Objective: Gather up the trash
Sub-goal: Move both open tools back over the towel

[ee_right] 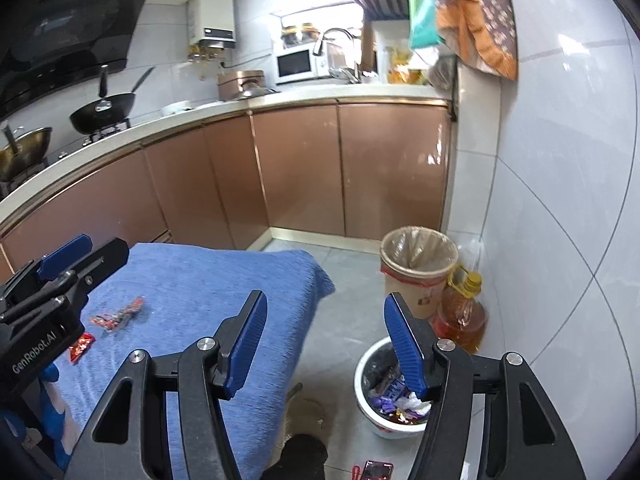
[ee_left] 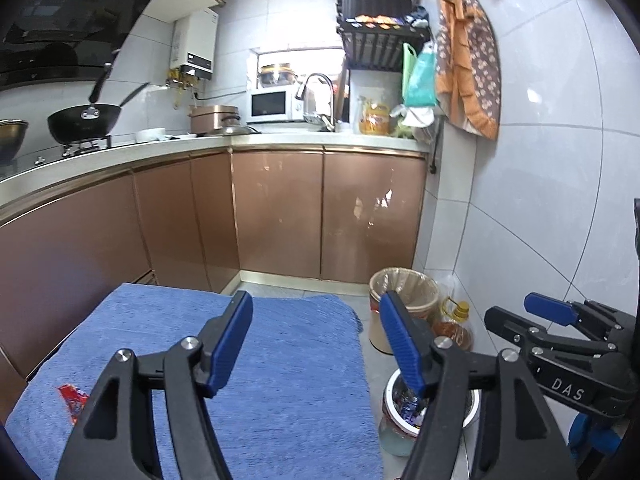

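Red snack wrappers (ee_right: 116, 316) lie on the blue cloth-covered table (ee_right: 192, 280), with another red wrapper (ee_right: 82, 346) closer to the near edge; one red wrapper (ee_left: 72, 398) also shows in the left wrist view. A white bucket (ee_right: 394, 396) on the floor to the right of the table holds several wrappers; the left wrist view shows the bucket (ee_left: 400, 408) too. My left gripper (ee_left: 318, 340) is open and empty above the cloth. My right gripper (ee_right: 326, 344) is open and empty, over the table's right edge and the bucket. Each gripper shows in the other's view: left (ee_right: 88, 254), right (ee_left: 520, 316).
A lined waste bin (ee_right: 418, 264) and an oil bottle (ee_right: 460, 312) stand against the tiled wall behind the bucket. A red wrapper (ee_right: 376, 470) lies on the floor. Brown cabinets (ee_right: 300, 168) and a counter with a wok (ee_right: 104, 112) run along the back.
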`<state>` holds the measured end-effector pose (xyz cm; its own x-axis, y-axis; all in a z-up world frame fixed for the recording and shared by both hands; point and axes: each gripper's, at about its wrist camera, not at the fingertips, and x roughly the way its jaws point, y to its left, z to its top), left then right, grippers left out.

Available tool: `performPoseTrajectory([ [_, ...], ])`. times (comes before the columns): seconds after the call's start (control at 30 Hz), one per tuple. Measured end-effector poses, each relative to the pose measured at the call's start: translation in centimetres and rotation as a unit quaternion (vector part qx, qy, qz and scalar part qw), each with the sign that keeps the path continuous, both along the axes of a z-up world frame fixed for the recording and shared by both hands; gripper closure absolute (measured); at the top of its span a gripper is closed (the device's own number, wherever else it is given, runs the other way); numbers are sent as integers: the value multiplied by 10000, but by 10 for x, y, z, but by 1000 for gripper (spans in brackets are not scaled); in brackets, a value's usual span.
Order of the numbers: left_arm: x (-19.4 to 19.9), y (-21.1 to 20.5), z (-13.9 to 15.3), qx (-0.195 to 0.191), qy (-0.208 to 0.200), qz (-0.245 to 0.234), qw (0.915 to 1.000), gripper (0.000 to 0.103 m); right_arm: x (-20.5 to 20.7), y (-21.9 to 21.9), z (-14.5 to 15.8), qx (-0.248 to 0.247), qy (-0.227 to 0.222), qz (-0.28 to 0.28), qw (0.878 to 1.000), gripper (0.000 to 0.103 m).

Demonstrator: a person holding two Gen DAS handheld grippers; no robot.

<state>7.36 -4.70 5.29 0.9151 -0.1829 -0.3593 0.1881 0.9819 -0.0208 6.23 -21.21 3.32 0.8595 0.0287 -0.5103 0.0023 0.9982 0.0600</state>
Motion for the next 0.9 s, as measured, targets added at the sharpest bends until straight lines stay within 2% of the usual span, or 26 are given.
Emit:
performPoseTrajectory([
  [0.37,-16,79,9,-206,-138,488,9985,38,-4,71,32,-184,-217,619,9977,40],
  [0.5,-18,121,5,-243,-134,788,9965,38,3,101,39,-92,-192,954,9952,37],
  [0.73,-11,211,-27,-297,183,1472,9885,38,25,157,29,46,44,1442,9895,37],
  [0.9,-6,275,-71,-282,573,1989,9779,38,49,202,7,103,358,1797,9830,37],
])
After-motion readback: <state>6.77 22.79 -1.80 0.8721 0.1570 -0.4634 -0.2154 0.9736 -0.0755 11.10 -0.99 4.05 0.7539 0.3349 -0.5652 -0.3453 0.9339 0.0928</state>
